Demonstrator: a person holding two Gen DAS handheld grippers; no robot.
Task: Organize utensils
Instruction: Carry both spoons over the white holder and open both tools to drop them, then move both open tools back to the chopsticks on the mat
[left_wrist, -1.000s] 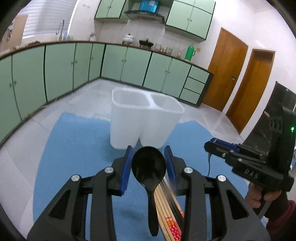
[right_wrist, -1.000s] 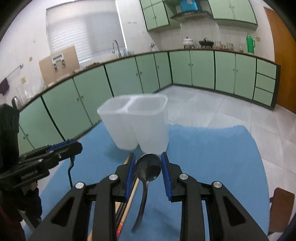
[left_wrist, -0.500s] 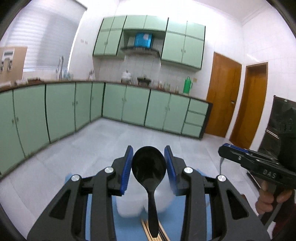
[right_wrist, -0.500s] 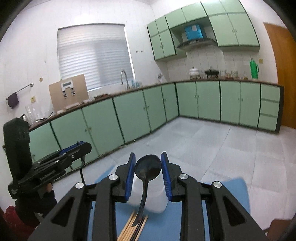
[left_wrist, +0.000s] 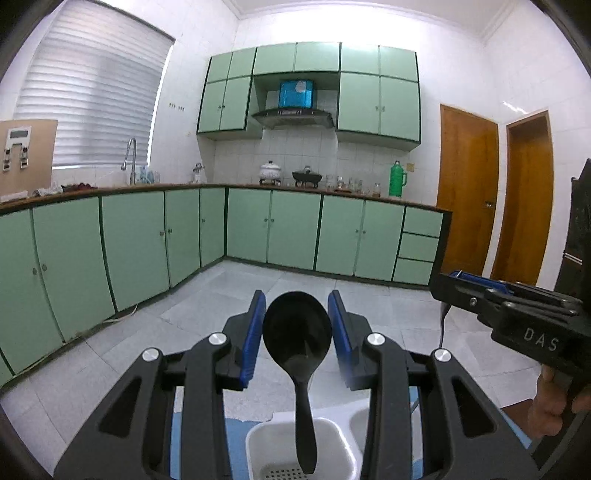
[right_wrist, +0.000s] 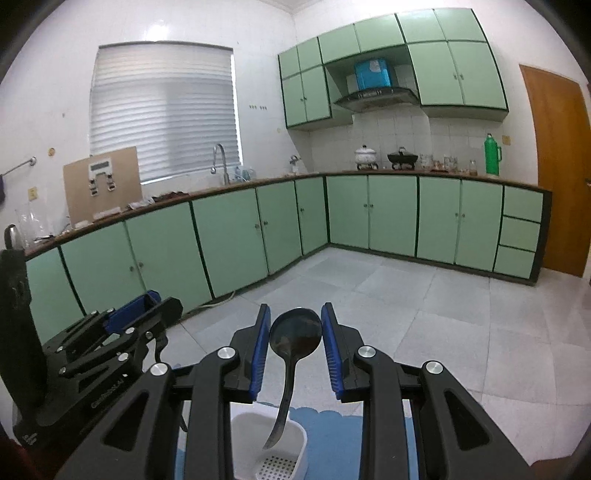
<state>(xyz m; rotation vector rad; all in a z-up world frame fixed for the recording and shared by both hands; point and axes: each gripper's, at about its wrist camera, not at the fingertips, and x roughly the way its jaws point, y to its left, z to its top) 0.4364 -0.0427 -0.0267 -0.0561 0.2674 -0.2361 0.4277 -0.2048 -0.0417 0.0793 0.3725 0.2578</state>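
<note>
My left gripper (left_wrist: 297, 325) is shut on the bowl of a black spoon (left_wrist: 297, 332); its handle hangs down over the left compartment of the white two-part utensil holder (left_wrist: 266, 437). My right gripper (right_wrist: 295, 330) is shut on the bowl of a dark metal spoon (right_wrist: 295, 334); its curved handle hangs over a compartment of the same holder (right_wrist: 299, 443), which has a perforated bottom. The right gripper also shows at the right of the left wrist view (left_wrist: 448, 286), and the left gripper at the left of the right wrist view (right_wrist: 162, 306). The chopsticks are hidden.
The blue mat (right_wrist: 325, 419) lies under the holder on the tiled floor (right_wrist: 443, 306). Green cabinets (left_wrist: 288, 232) line the far walls, with two wooden doors (left_wrist: 467, 192) at the right. A hand (left_wrist: 554, 398) holds the right gripper.
Both grippers have risen and tilted up with their spoons. The holder has dropped from mid-view to the bottom edge, and the spoon handles now hang over its compartments. The chopsticks have gone out of sight.
</note>
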